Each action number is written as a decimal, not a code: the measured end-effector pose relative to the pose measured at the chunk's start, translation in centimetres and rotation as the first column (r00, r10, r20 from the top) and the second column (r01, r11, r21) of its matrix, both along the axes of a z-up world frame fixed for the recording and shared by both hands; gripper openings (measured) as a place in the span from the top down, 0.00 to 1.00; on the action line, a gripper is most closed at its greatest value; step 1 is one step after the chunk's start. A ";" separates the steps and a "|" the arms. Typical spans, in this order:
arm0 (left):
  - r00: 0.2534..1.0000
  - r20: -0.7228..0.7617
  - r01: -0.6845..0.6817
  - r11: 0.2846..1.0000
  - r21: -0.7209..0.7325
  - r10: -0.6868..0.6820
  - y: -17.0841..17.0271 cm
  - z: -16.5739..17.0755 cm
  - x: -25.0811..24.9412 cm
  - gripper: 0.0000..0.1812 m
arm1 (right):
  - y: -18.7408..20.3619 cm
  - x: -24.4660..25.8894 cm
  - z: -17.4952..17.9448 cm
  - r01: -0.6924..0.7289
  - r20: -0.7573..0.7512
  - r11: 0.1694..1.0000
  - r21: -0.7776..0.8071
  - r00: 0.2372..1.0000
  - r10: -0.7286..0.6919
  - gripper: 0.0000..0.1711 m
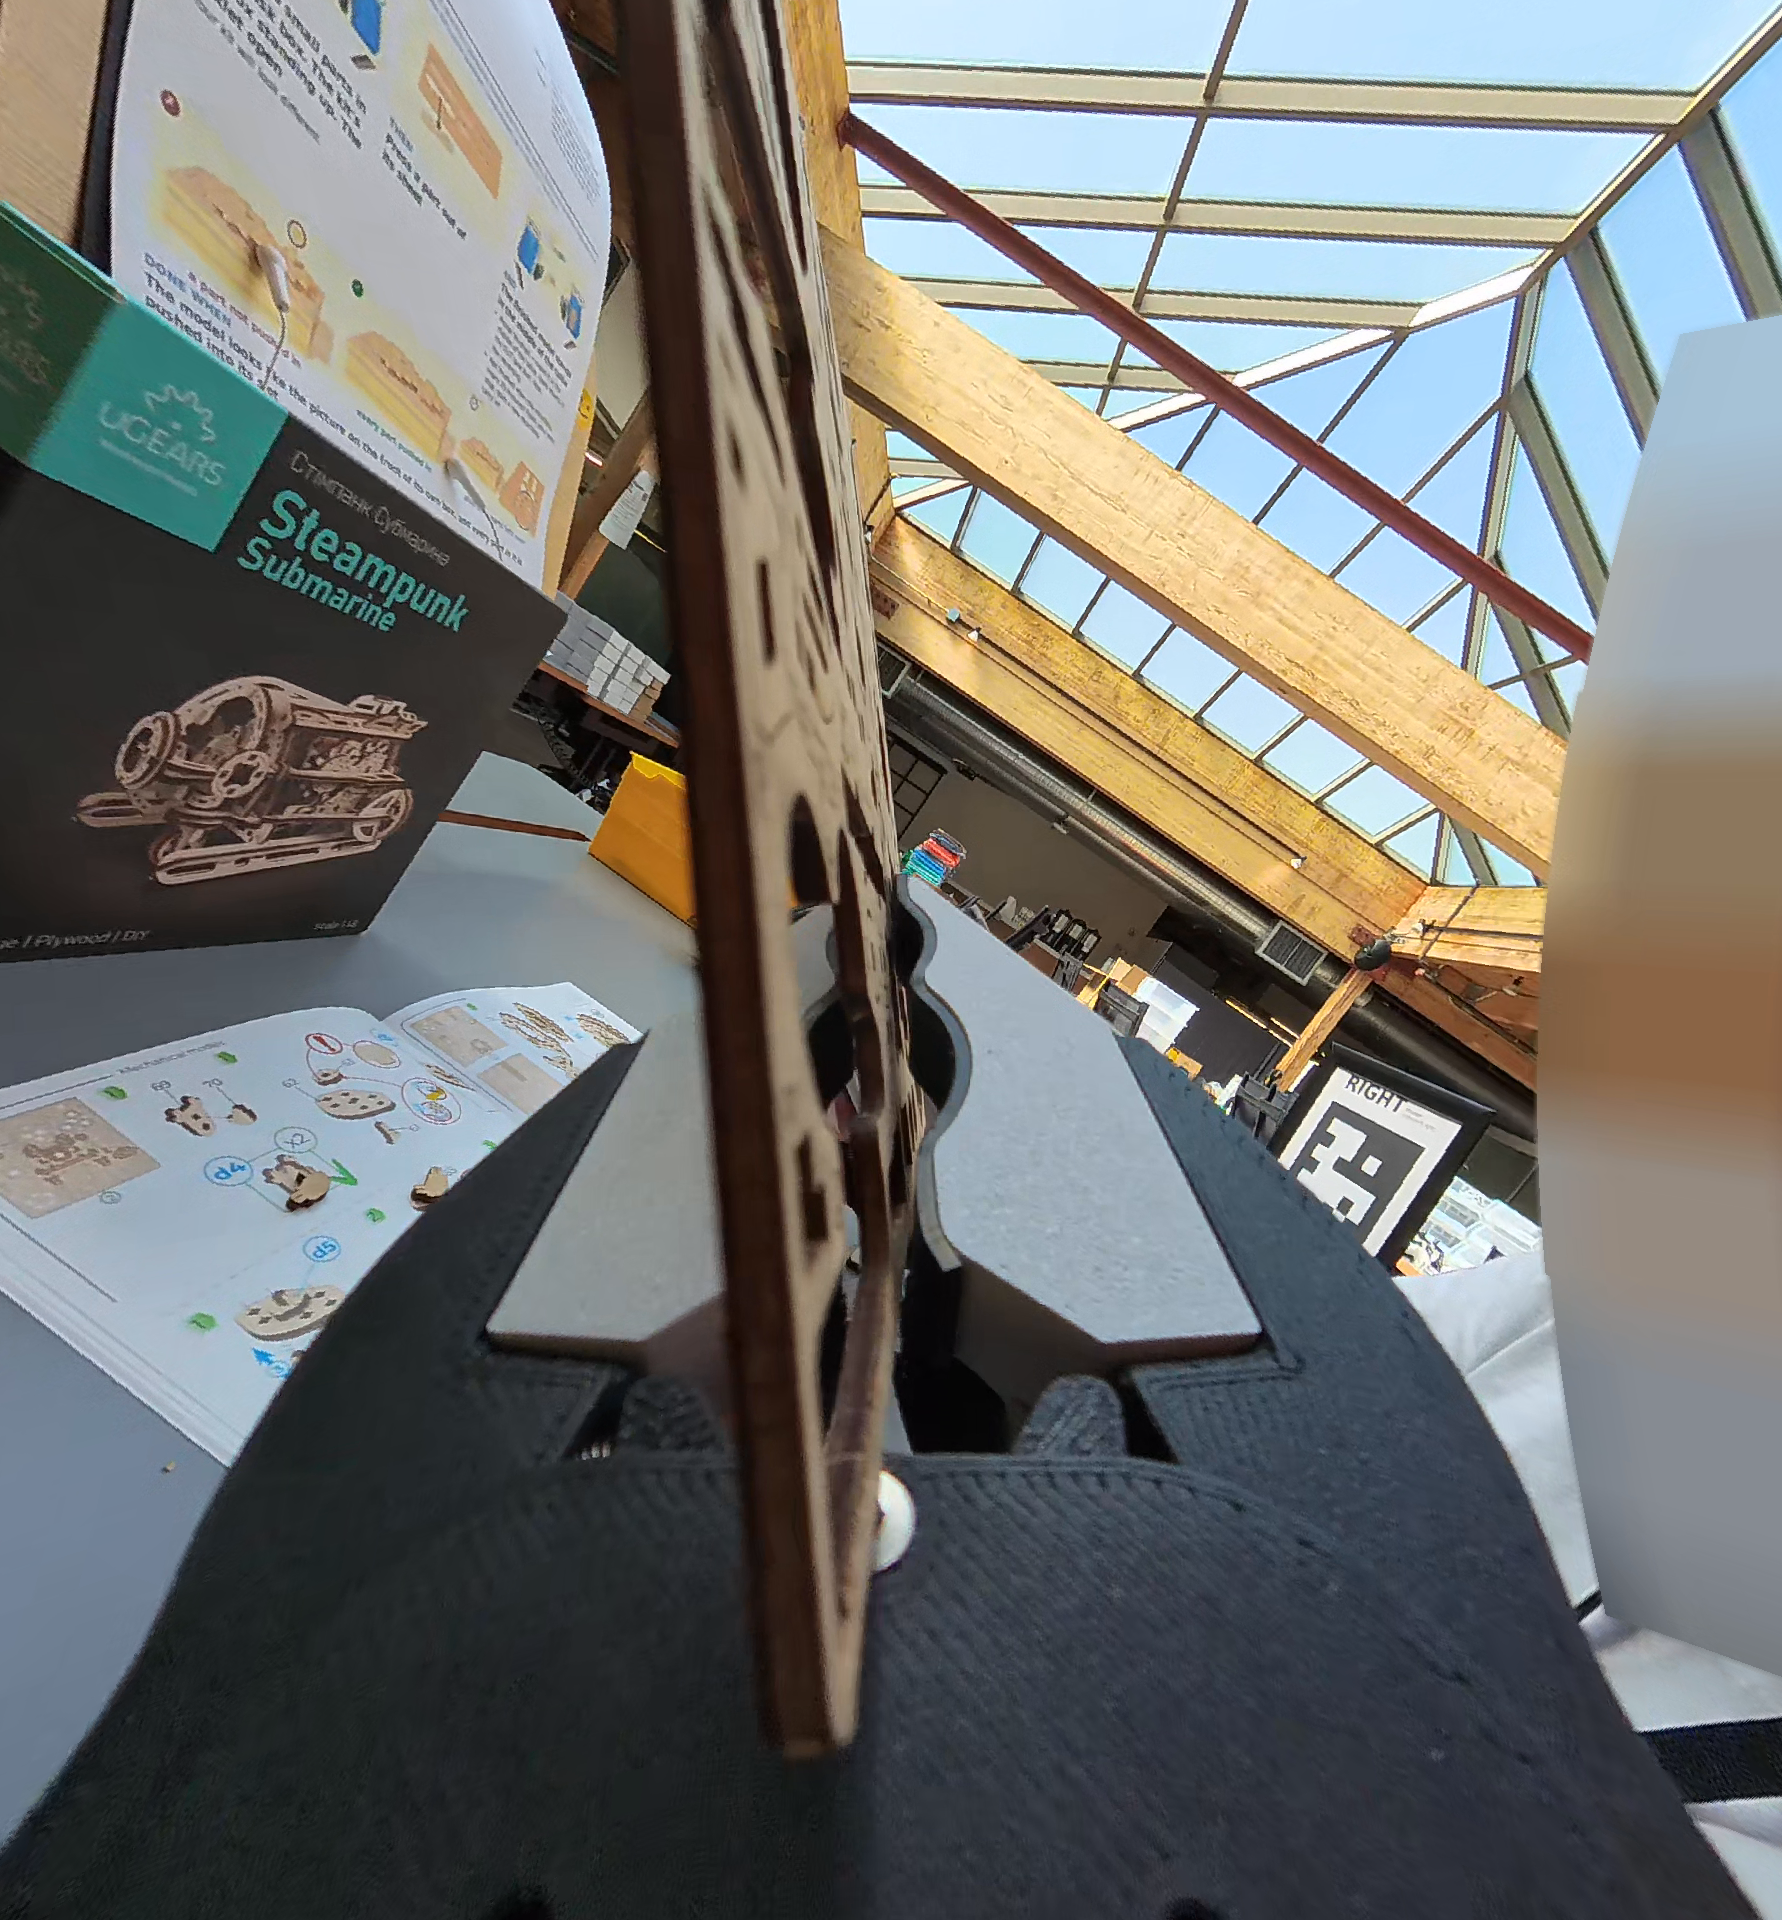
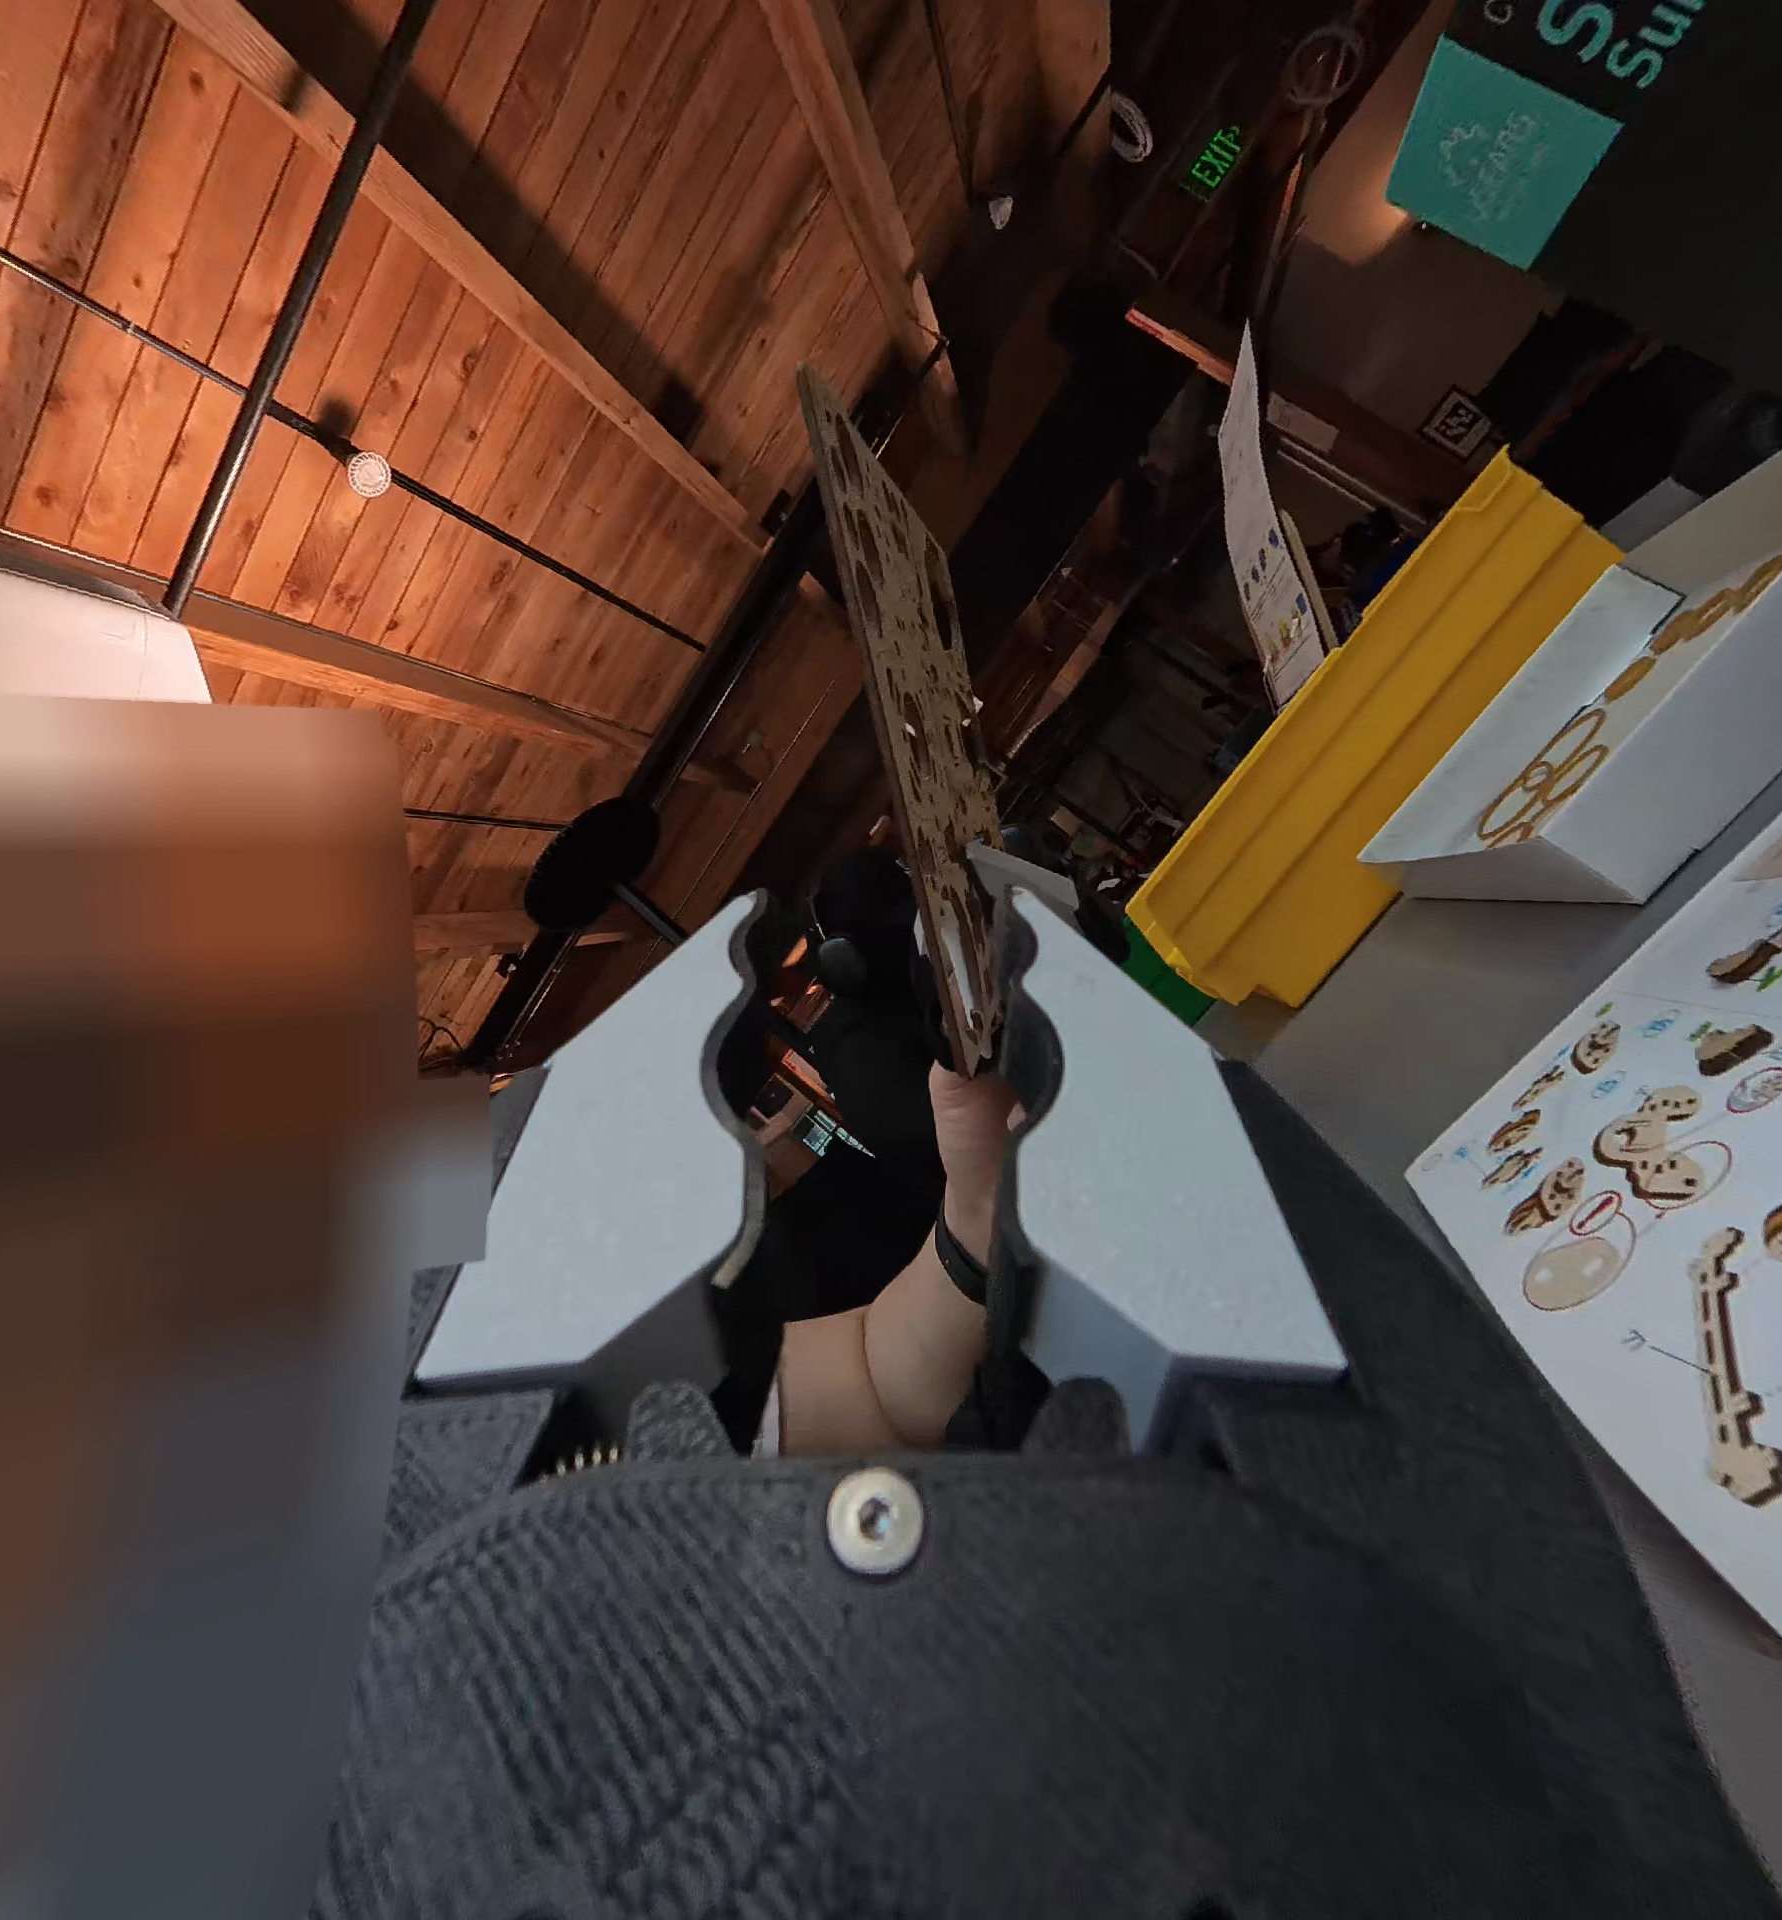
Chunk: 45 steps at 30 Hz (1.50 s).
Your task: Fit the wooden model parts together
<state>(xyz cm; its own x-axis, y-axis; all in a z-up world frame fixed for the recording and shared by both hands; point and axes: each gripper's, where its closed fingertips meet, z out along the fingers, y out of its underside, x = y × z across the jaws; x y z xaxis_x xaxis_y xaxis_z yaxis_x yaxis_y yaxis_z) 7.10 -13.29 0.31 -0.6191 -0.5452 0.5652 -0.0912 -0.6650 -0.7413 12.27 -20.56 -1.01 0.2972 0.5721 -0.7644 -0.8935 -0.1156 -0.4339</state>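
Claw on the left [image 1: 871, 1049] is clamped on a laser-cut plywood sheet [image 1: 762, 727], held upright and edge-on, well above the counter [image 1: 56, 1558]. Further left on the counter: the open instruction booklet [image 1: 243, 1143] and the dark kit box [image 1: 191, 727] standing behind it. Right claw [image 2: 871, 997] stands apart, gripping nothing, just beside the sheet's lower edge [image 2: 918, 727]. At right, a white tray [image 2: 1552, 790] holds loose wooden parts (already freed from their sheets). No joined parts are visible; assembly appears at an early stage, with fitting largely left to do.
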 end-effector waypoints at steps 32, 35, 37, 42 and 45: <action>0.992 0.055 0.119 0.989 -0.082 -0.115 0.4 0.9 -0.7 1.00 | -0.6 -13.8 -6.1 -0.244 0.829 0.954 -0.175 0.486 0.276 0.80; 0.993 0.059 0.111 0.990 -0.090 -0.106 0.8 1.0 -0.7 1.00 | -1.1 -16.5 -10.6 -0.240 0.916 0.925 -0.293 0.208 0.344 0.79; 0.992 0.060 0.113 0.990 -0.089 -0.108 0.8 1.1 -0.7 1.00 | -1.1 -17.6 -12.6 -0.231 0.907 0.899 -0.372 0.118 0.405 0.79; 0.992 0.064 0.112 0.992 -0.062 -0.108 0.4 1.1 -0.8 1.00 | -0.4 -18.3 -13.8 -0.191 0.900 0.893 -0.408 0.083 0.428 0.80; 0.993 0.058 0.105 0.994 -0.038 -0.103 0.3 1.0 -0.7 1.00 | -0.2 -18.3 -14.3 -0.164 0.898 0.892 -0.422 0.057 0.436 0.79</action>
<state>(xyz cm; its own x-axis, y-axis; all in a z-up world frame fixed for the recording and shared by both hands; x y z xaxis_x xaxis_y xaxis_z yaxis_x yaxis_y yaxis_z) 6.40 -13.03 1.26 -0.7020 -0.4539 0.5488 -0.1207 -0.6836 -0.7198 -6.01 -20.72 -15.32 0.6756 0.7341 -0.0680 0.3953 -0.4385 -0.8071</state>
